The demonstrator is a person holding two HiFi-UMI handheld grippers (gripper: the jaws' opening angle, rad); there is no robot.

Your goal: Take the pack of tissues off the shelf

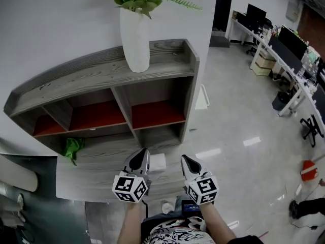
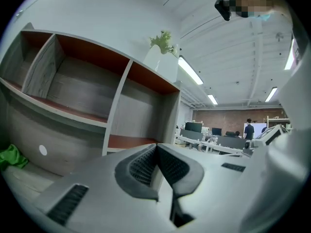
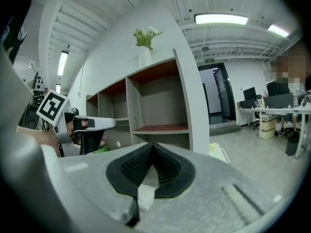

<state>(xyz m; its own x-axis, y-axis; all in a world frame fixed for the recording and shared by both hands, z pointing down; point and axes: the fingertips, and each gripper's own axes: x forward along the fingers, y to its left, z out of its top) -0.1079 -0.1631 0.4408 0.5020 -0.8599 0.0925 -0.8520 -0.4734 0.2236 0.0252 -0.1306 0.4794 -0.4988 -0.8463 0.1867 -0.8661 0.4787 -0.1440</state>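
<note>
Head view: both tools are up in front of the shelf (image 1: pixel 96 78). The white pack of tissues (image 1: pixel 158 162) seems to sit on the bottom ledge, toward its right end.
Left gripper (image 1: pixel 144 157): clenched, ribbed pads meeting tip to tip, and its own view shows nothing caught between them.
Right gripper (image 1: pixel 186 161): clenched as well, and empty.
Pack versus tongs: it lies between the two tips, just beside the left one on that tool's right, with a clear gap to the right one. The left hand is nearer.
Long axis: the left gripper covers part of the pack, so I can't call which way it runs.
Task state: by my reading the pack is not yet off. A jaw must spread before anything gets gripped.
Bystanders: green bundle (image 1: pixel 73 147) at the ledge's left end, well apart. White vase (image 1: pixel 135 39) on the top board.
</note>
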